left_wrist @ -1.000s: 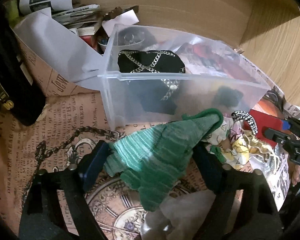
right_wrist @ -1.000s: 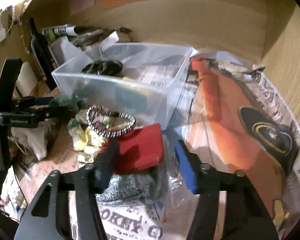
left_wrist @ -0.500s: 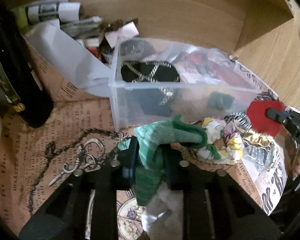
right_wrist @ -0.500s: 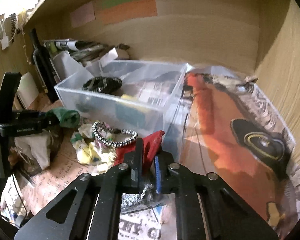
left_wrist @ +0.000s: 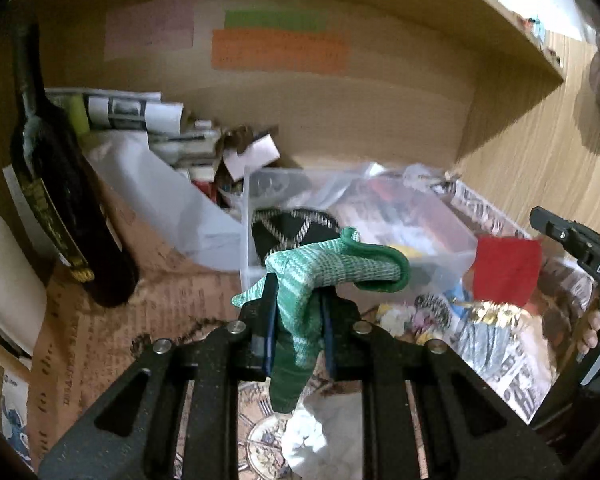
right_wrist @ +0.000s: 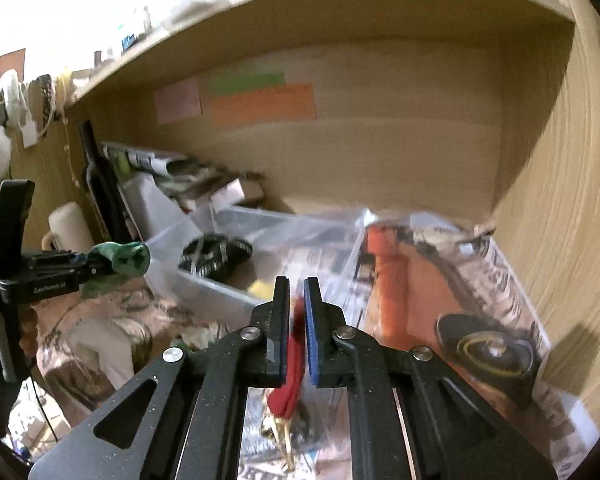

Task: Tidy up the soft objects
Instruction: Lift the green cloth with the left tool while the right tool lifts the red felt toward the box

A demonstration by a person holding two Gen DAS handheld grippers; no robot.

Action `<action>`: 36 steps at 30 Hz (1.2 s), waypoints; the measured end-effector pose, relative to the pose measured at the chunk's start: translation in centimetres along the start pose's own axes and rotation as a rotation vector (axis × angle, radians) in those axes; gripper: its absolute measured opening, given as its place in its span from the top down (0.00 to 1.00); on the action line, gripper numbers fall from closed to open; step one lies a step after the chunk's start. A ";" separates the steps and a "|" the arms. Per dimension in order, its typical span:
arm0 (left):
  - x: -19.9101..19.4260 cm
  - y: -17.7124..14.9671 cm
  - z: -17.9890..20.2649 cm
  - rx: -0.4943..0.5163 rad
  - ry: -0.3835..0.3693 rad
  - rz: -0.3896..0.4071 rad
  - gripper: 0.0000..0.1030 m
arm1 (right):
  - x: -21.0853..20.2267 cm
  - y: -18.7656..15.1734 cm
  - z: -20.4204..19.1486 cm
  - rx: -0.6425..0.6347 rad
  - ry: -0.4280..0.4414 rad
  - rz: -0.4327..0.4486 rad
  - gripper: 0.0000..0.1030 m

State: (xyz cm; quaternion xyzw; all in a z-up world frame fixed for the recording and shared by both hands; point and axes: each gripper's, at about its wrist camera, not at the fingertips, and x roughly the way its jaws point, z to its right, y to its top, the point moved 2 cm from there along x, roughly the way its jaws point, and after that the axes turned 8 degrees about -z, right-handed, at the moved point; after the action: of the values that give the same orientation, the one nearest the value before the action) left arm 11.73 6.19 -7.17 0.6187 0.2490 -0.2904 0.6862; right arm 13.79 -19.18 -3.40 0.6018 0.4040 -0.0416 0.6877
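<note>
My left gripper [left_wrist: 296, 300] is shut on a green knitted cloth [left_wrist: 332, 268] and holds it lifted in front of the clear plastic bin [left_wrist: 452, 236]. The same cloth shows in the right wrist view [right_wrist: 130, 258]. My right gripper [right_wrist: 297, 292] is shut on a red cloth [right_wrist: 292, 376], also lifted; it hangs as a red square in the left wrist view [left_wrist: 506, 270]. The bin [right_wrist: 204, 292] holds a black item with white chain pattern [left_wrist: 288, 228]. A pile of soft items [left_wrist: 432, 314] lies below on the newspaper.
A dark bottle [left_wrist: 60, 208] stands at the left. Papers and clutter [left_wrist: 172, 128] fill the back left corner. Wooden shelf walls [right_wrist: 560, 200] close in the back and right. A white crumpled item [left_wrist: 320, 436] lies below my left gripper.
Both grippers closed on their cloths and lifted them off the pile: the left with the green knit, the right with the red cloth. Both views now sit higher.
</note>
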 end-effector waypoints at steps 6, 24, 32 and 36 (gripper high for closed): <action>0.0 0.8 -0.1 0.000 0.001 0.014 0.82 | 0.9 -0.6 0.4 0.015 -0.008 -0.062 0.92; 2.5 1.1 0.5 0.027 0.033 -0.018 0.82 | 6.7 -5.4 2.6 0.076 0.014 -0.327 0.43; 3.7 2.9 1.1 0.039 0.040 -0.011 0.82 | 5.8 -5.3 2.0 0.075 0.052 -0.297 0.87; 4.3 4.0 1.4 0.048 0.053 -0.012 0.82 | 3.7 -3.4 1.7 0.055 0.046 -0.227 0.88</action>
State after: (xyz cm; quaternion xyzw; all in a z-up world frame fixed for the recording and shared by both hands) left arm 17.58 4.69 -7.29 0.6410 0.2636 -0.2840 0.6626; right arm 15.32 -20.02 -8.40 0.5715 0.4841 -0.1165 0.6523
